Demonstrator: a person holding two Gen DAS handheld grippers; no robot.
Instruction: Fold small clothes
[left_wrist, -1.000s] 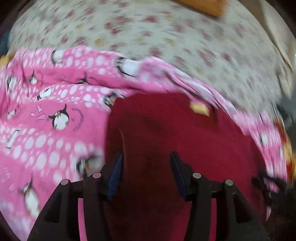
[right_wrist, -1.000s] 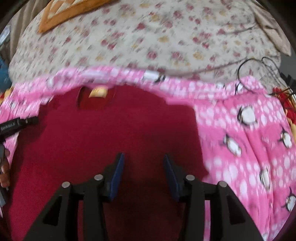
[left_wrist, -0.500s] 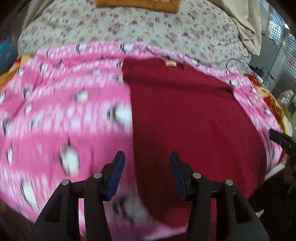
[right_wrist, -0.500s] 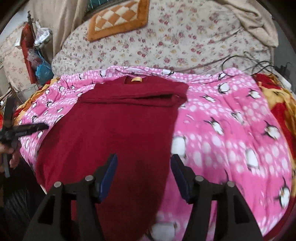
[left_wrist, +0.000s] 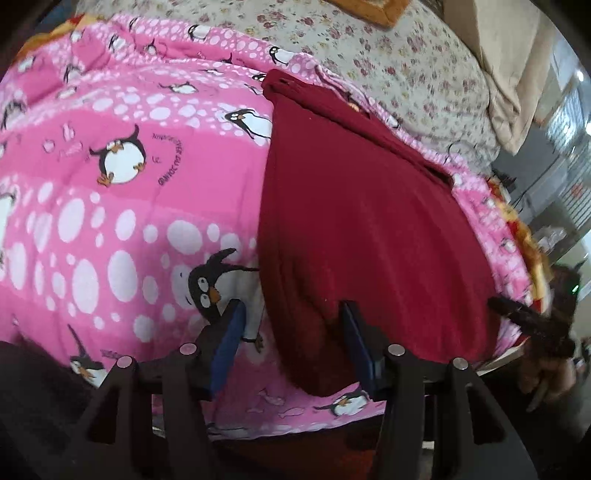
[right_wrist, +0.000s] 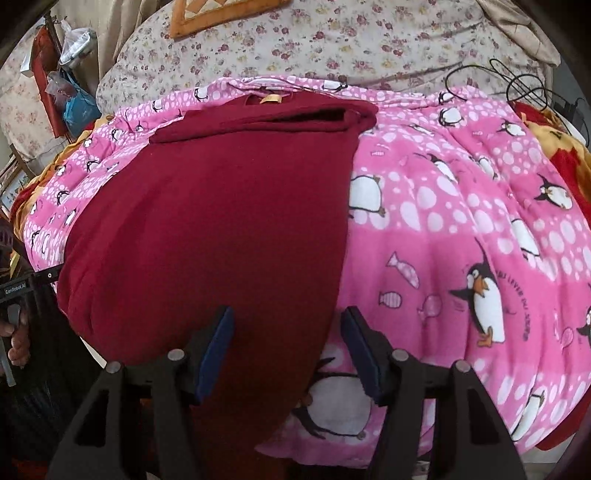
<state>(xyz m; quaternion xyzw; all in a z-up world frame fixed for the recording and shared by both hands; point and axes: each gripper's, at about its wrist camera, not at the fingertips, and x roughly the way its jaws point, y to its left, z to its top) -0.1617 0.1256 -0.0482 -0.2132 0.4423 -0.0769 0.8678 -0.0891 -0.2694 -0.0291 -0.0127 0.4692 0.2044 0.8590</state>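
A dark red garment (left_wrist: 362, 221) lies flat on a pink penguin blanket (left_wrist: 129, 192), its sleeves folded in across the top near the yellow neck label (right_wrist: 269, 99). It also shows in the right wrist view (right_wrist: 221, 221). My left gripper (left_wrist: 291, 347) is open and empty above the garment's near left corner. My right gripper (right_wrist: 288, 350) is open and empty above the garment's near right edge. The right gripper also shows at the right edge of the left wrist view (left_wrist: 532, 321), and the left gripper at the left edge of the right wrist view (right_wrist: 26, 284).
The pink blanket (right_wrist: 461, 221) covers a bed with a floral sheet (right_wrist: 332, 44). An orange checked cushion (right_wrist: 221, 14) lies at the back. Black cables (right_wrist: 509, 81) trail at the back right. Bags (right_wrist: 70, 96) hang at the far left.
Both grippers have pulled back from over the garment toward the near edge of the bed. Both stay open and empty. The garment lies still.
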